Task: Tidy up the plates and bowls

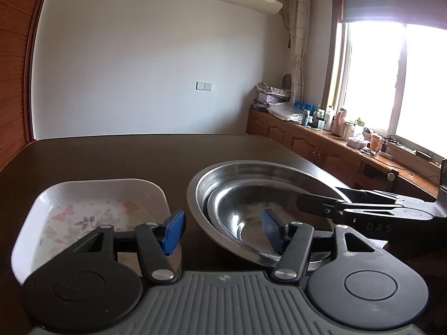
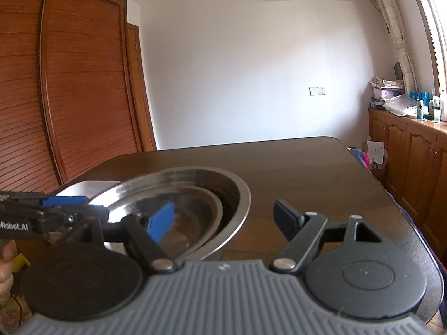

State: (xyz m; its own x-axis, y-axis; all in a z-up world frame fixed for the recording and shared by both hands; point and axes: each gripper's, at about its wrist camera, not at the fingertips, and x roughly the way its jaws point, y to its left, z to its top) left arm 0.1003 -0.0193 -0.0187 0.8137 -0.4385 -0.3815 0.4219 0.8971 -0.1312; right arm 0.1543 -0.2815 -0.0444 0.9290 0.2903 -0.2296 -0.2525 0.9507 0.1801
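Note:
Two steel bowls sit nested on the dark table [image 1: 139, 156], a smaller bowl [image 1: 240, 220] inside a large bowl [image 1: 251, 170]. A white square dish [image 1: 92, 209] with a flower pattern lies just left of them. My left gripper [image 1: 223, 230] stands open astride the large bowl's near-left rim, one blue pad inside and one outside, neither pressing. My right gripper [image 2: 225, 220] is open over the large bowl's [image 2: 240, 192] right rim, its left pad above the smaller bowl [image 2: 195, 212]. Each gripper also shows in the other's view: right gripper [image 1: 321, 198], left gripper [image 2: 81, 206].
The table [image 2: 307, 173] stretches bare beyond the bowls to its far edge. A wooden wardrobe [image 2: 69, 83] stands at the left. A low cabinet [image 1: 321, 145] with bottles runs under the window at the right. A hand [image 2: 5, 256] shows at the left edge.

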